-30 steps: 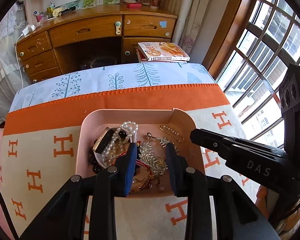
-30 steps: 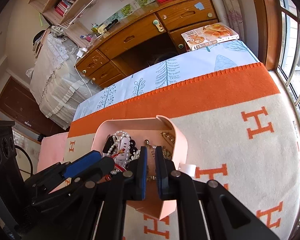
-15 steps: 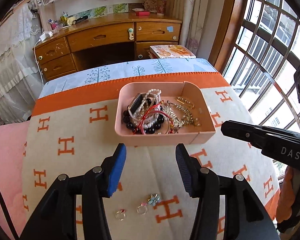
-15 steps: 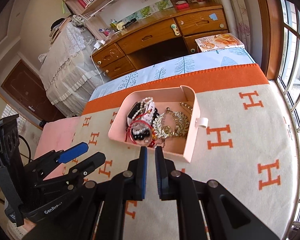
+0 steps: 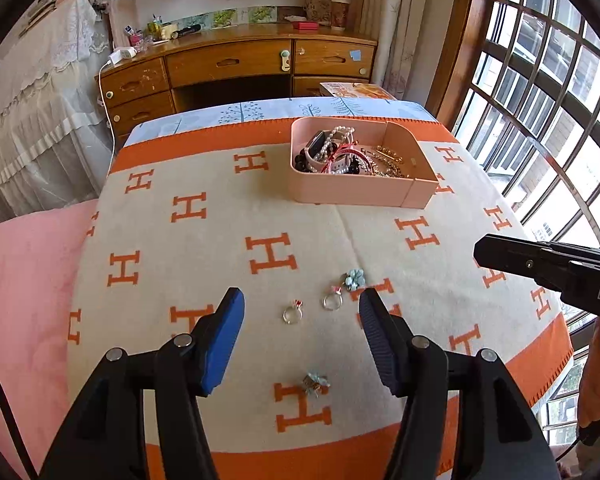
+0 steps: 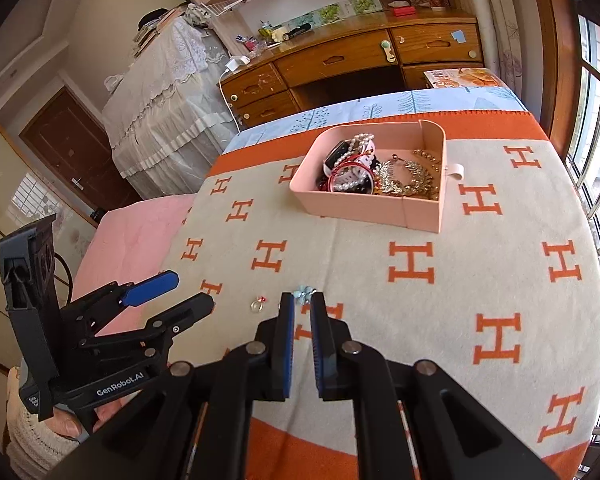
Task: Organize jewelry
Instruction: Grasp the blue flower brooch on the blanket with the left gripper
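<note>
The left gripper (image 5: 300, 304) hangs over the blanket (image 5: 204, 264) with its fingers (image 5: 228, 332) parted about halfway; they have just been opening, and nothing is between them. Seen from the left wrist, two rings lie on the blanket past the fingertips: a ring (image 5: 291, 314) at about 11 o'clock of the gap's middle, and a second ring (image 5: 332, 300) at about 1 o'clock, just beside a pale blue flower piece (image 5: 354, 279) that lies further up toward 1 o'clock. Another blue trinket (image 5: 316, 382) lies nearer the camera, at 6 o'clock, between the two finger arms.

The pink tray (image 5: 352, 196) sits well apart from the loose pieces, at 12 o'clock toward the far edge of the bed. It holds a heap of jewelry (image 5: 336, 152): pearl strands, a watch, dark beads, red cord and gold chains.

The right gripper (image 6: 302, 300) has its fingers (image 6: 286, 344) nearly together with only a narrow slit between the pads, gripping nothing. In the right wrist view its tips stand just short of the blue flower piece (image 6: 302, 291), with one ring (image 6: 258, 304) at 9 o'clock of the tips. The left gripper (image 6: 180, 292) shows at 8 o'clock in that view, a person's fingers (image 6: 66, 424) beneath its body.
</note>
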Tool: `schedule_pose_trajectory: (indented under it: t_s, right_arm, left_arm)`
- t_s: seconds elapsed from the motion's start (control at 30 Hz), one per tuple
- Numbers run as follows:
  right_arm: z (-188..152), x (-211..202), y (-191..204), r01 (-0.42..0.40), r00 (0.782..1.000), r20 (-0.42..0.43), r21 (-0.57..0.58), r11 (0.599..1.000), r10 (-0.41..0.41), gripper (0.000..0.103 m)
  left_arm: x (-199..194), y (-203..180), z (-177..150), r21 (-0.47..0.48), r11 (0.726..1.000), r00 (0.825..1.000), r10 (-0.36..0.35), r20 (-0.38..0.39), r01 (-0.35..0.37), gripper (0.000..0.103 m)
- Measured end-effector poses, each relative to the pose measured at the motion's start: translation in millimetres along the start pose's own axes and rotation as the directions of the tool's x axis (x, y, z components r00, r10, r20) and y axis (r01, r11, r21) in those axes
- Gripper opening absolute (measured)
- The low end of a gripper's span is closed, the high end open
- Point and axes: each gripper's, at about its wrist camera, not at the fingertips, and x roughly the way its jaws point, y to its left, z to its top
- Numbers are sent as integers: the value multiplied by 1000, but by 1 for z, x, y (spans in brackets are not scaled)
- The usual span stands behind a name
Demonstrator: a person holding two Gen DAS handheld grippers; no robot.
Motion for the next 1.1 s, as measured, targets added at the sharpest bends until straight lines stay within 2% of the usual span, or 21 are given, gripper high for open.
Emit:
schedule_pose_trajectory:
  t_s: [0.1, 0.17, 0.2, 0.47, 0.63, 0.77, 1.0, 1.07, 1.1]
  right_arm:
    - [-11, -2, 10, -5, 1000, 5, -8, 1000, 5, 13]
    - [-19, -1, 14, -12, 1000, 8, -8, 1000, 13, 23]
    - [-23, 0, 18, -8, 1000, 12, -12, 1000, 9, 24]
    - [-51, 15, 23, 23, 1000, -20, -41, 999, -24, 24]
    - [-62, 26, 17, 18, 999, -47, -2, 1000, -19, 24]
    - [-64, 32, 16, 28, 998, -54, 6, 1000, -27, 24]
    - [-64, 44, 9, 33, 998, -60, 53, 998, -30, 24]
    - [-65, 48, 7, 41, 997, -67, 60, 997, -37, 24]
    - [-66, 49, 7, 45, 997, -70, 60, 997, -40, 24]
  left_arm:
    - [-1, 7, -17, -20, 1000, 1000, -9, 4, 9, 58]
    - [2, 8, -29, -26, 999, 1000, -25, 4, 25, 58]
    - [5, 8, -35, -20, 999, 999, -36, 2, 36, 58]
    - [25, 5, -71, 169, 979, 993, -116, 11, 113, 58]
    - [43, 4, -78, 224, 969, 994, -105, 0, 103, 58]
    - [56, 6, -80, 228, 965, 992, -124, -21, 126, 48]
    - [59, 5, -84, 249, 962, 991, -125, 41, 111, 41]
    - [58, 5, -83, 249, 962, 991, -125, 45, 110, 19]
    - [58, 6, -82, 244, 963, 991, -126, 45, 111, 19]
